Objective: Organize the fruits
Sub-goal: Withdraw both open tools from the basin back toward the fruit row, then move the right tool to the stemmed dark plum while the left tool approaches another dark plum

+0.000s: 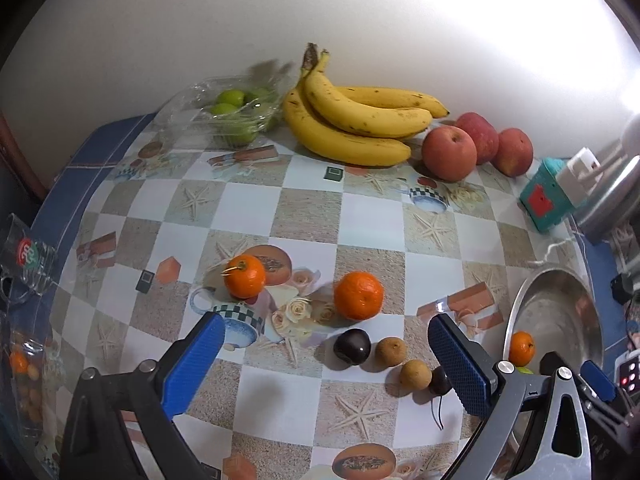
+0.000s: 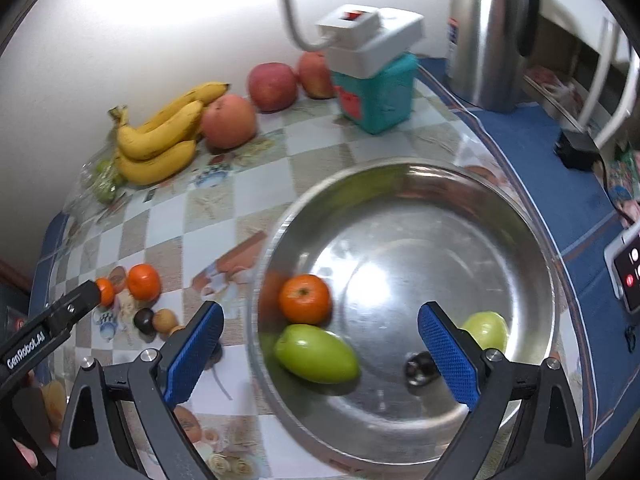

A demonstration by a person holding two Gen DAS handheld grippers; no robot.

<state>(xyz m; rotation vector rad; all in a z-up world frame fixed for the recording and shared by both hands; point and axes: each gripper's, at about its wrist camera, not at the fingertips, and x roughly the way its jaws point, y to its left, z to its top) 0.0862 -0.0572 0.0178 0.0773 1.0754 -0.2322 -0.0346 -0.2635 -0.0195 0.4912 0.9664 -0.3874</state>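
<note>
My left gripper (image 1: 326, 354) is open above the patterned table, with a dark plum (image 1: 352, 346) and two small brown fruits (image 1: 391, 351) between its fingers. Two oranges (image 1: 358, 295) lie just beyond it. Bananas (image 1: 352, 120), three apples (image 1: 449, 153) and a bag of limes (image 1: 232, 110) line the wall. My right gripper (image 2: 320, 338) is open over the steel bowl (image 2: 400, 184), which holds an orange (image 2: 305, 299), two green fruits (image 2: 316, 354) and a small dark fruit (image 2: 418, 368). The left gripper (image 2: 86, 304) shows at the left of the right wrist view.
A teal box with a white plug (image 2: 374, 92) and a steel kettle (image 2: 490, 36) stand behind the bowl. A clear bag of small fruits (image 1: 24, 376) lies at the table's left edge. A device with red lights (image 2: 630, 272) sits right of the bowl.
</note>
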